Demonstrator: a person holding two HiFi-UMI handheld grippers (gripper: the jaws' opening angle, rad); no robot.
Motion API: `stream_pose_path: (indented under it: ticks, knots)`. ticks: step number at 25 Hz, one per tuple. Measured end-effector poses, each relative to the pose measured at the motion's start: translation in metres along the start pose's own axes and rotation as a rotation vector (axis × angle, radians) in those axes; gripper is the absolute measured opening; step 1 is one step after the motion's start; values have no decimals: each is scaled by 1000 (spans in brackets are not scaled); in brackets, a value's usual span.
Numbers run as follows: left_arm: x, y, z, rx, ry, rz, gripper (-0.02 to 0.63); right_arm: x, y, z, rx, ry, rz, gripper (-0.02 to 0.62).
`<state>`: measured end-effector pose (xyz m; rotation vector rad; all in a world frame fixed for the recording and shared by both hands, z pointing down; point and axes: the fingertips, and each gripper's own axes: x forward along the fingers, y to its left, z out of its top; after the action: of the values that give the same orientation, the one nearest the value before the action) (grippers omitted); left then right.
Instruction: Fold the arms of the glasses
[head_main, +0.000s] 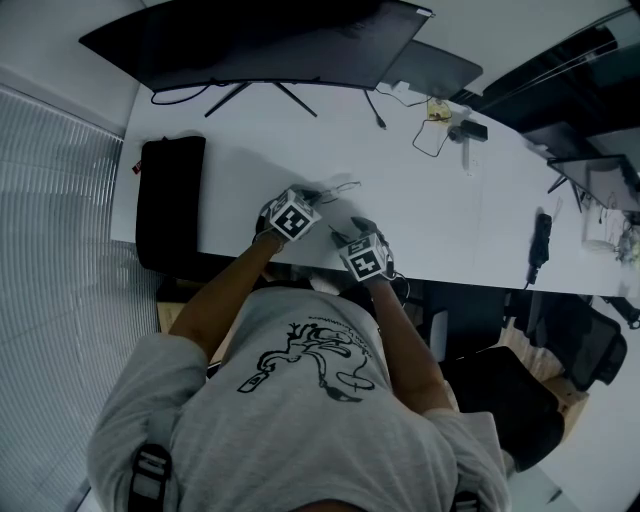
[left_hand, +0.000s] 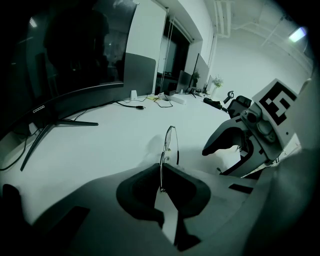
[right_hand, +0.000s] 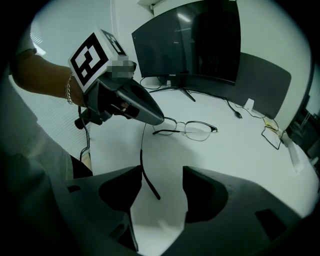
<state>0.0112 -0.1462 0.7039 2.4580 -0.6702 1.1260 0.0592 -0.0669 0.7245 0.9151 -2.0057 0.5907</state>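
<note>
The left gripper (left_hand: 161, 176) is pinched nearly shut on one end of the glasses (right_hand: 196, 129), and its pads hide the hinge there. The right gripper (right_hand: 161, 177) stands wide, with the dark tip of the unfolded arm (right_hand: 149, 184) loose between its jaws. The glasses sit near the front edge of the white table (head_main: 430, 215), only a faint wire outline in the head view. The monitor (left_hand: 75, 65) bezel bears tiny print like "cocoa", barely legible.
</note>
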Motion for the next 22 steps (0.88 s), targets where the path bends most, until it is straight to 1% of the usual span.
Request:
stream_pose_path:
  ticks: [22]
  knots:
    - [-2, -11, -3, 49, 17, -37, 34, 0, -22, -5, 40, 15, -42, 264]
